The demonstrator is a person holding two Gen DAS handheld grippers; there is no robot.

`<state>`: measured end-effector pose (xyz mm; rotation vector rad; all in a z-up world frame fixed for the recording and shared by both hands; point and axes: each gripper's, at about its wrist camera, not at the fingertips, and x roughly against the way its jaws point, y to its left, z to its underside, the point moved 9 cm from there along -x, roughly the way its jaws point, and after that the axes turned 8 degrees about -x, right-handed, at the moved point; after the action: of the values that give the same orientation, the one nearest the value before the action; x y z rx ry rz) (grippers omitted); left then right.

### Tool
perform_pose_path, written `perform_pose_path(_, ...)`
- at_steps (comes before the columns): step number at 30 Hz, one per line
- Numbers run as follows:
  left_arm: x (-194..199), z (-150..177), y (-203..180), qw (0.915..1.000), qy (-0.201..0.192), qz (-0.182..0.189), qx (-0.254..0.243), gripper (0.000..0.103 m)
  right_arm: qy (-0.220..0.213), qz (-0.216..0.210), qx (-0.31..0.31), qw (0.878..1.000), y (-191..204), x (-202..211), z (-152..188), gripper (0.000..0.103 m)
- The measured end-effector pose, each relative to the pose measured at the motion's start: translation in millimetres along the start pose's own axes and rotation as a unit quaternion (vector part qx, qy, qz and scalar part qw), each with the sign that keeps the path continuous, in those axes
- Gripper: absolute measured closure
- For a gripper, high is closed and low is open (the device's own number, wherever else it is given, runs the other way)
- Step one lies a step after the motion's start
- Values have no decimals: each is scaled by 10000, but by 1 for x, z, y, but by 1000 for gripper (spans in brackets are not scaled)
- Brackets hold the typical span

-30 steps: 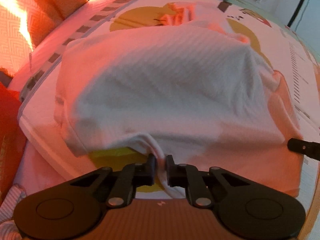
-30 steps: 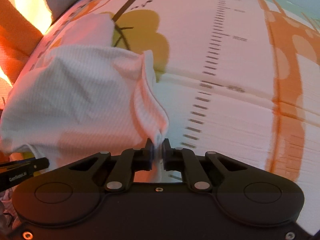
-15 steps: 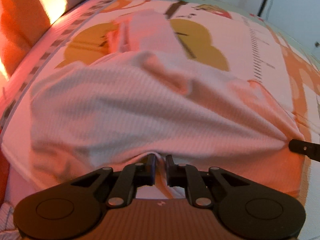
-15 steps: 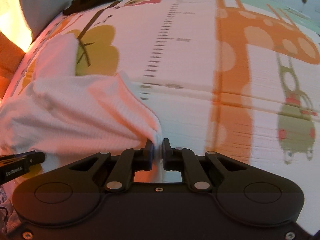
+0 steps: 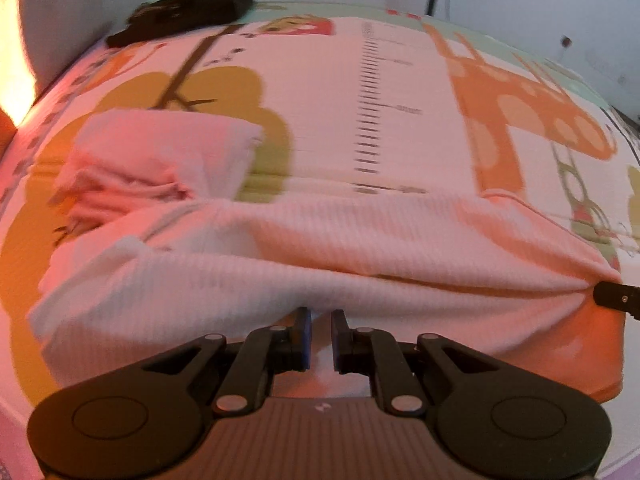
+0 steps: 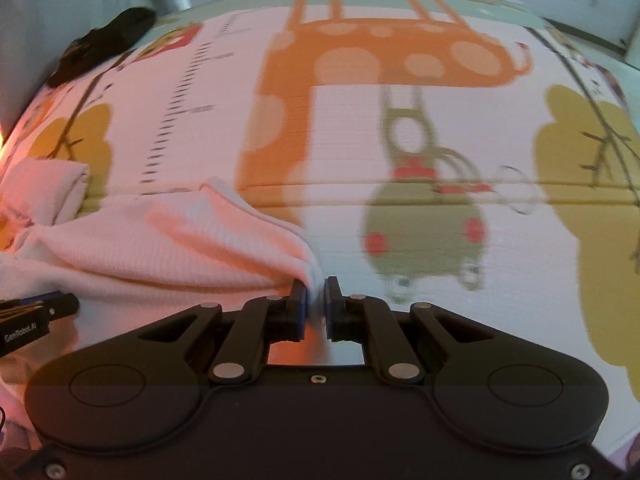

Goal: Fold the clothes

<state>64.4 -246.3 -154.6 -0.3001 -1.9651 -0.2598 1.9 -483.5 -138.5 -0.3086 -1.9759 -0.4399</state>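
Garment (image 5: 320,264) hem pinched by left claw (image 5: 320,322), right claw (image 6: 316,298); mat (image 6: 460,240) beyond bare.

surface: printed play mat (image 5: 400,92) | on it: white garment (image 5: 320,248); black object (image 5: 184,12)

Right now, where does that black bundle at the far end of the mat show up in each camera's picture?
Left wrist view: the black bundle lies top left, on the mat's far edge.
Right wrist view: the black bundle lies at the upper left edge.
Shared landmark: the ruler marks printed just right of it.
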Motion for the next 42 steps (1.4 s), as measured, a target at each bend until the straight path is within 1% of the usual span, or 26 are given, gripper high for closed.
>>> perform_pose_path(11,-13,-3,-72,9983,127,332,-457,91,-62,403,-692,9968,-102,16,3,96)
perform_pose_path(24,-18,-19,-158,9926,73,668,-1013,91,-139,780,-1345,9877,-196,37,18,96)
perform_pose_path(29,-19,-20,-183,9903,80,745,-1170,91,-145,853,-1551,9841,-223,42,24,95)
perform_pose_path(32,-20,-21,-191,9896,76,738,-1231,90,-141,886,-1699,9814,-236,43,28,90)
perform_pose_path(34,-18,-21,-193,9897,56,705,-1245,88,-138,851,-1792,9800,-241,44,30,81)
perform_pose_path(35,-16,-21,-192,9898,41,691,-1242,84,-145,843,-1863,9788,-244,46,30,73)
perform_pose_path(36,-13,-22,-191,9900,25,677,-1240,79,-178,843,-1932,9774,-246,48,30,68)
perform_pose_path(37,-11,-22,-191,9901,9,663,-1238,76,-234,835,-1965,9767,-247,50,29,66)
perform_pose_path(39,-5,-24,-186,9911,-37,620,-1179,56,-377,839,-1958,9763,-247,57,24,65)
perform_pose_path(42,9,-28,-174,9930,-201,565,-1014,44,-584,892,-1831,9773,-242,68,13,61)
